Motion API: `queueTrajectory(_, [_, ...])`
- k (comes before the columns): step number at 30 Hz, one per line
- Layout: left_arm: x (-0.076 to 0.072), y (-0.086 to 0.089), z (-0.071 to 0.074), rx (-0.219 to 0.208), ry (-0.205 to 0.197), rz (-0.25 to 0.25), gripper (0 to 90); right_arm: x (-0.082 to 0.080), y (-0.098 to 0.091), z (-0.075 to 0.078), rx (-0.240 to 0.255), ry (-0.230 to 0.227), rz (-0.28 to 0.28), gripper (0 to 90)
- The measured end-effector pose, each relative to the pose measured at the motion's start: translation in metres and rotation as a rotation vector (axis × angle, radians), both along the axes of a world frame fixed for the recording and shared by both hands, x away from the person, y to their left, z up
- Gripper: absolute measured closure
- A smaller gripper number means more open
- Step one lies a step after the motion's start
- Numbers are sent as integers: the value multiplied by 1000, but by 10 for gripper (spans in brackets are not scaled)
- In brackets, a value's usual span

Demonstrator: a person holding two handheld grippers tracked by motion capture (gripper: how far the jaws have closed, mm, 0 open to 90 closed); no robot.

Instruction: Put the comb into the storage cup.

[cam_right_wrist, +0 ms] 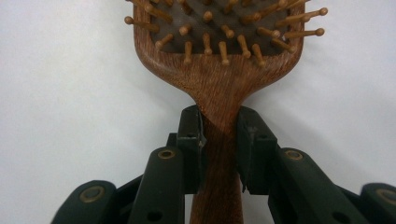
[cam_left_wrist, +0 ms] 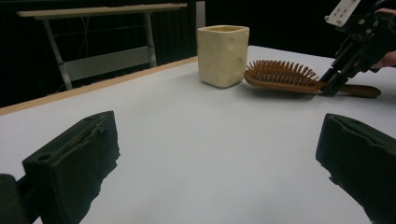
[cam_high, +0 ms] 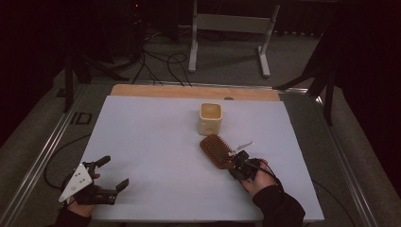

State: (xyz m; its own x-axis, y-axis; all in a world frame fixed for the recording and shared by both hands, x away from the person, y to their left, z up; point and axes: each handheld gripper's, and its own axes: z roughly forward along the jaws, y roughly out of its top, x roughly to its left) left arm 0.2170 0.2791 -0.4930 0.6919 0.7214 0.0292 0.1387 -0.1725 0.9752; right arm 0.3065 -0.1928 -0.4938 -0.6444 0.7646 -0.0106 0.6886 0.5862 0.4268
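The cream square cup [cam_high: 210,118] stands upright mid-bench; its inside cannot be made out. Just before it lies the brown wooden paddle hairbrush [cam_high: 215,150], bristles up, your right gripper [cam_high: 238,162] clamping its handle. Your left gripper [cam_high: 109,173] gapes wide over bare white bench [cam_high: 156,156] near the front edge.

A cup [cam_high: 210,118] stands upright on the bench [cam_high: 151,142], toward its far edge. A hairbrush [cam_high: 216,150] lies just in front of it, bristles up, handle toward the near right corner, clamped between the right gripper [cam_high: 239,163] jaws. The left gripper [cam_high: 106,175] sits at the near left corner.
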Motion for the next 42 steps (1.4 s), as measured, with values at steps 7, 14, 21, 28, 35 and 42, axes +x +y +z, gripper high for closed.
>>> queueTrajectory(7, [0, -1, 0, 2, 3, -1, 0, -2, -2, 4, 67, -19, 29, 734])
queueTrajectory(14, [1, -2, 0, 1, 5, 1, 0, -3, -3, 5, 153, -52, 59, 734])
queueTrajectory(21, [3, -5, 0, -1, 15, -4, 0, -4, -7, 11, 219, -86, 79, 734])
queueTrajectory(28, [5, -10, 1, -6, 31, -13, 0, -5, -8, 20, 275, -117, 87, 734])
queueTrajectory(35, [7, -15, 11, -39, 42, -13, 0, -5, -8, 31, 295, -188, 99, 734])
queueTrajectory(42, [15, -21, 27, -57, 67, -14, 0, -5, -9, 39, 326, -222, 122, 733])
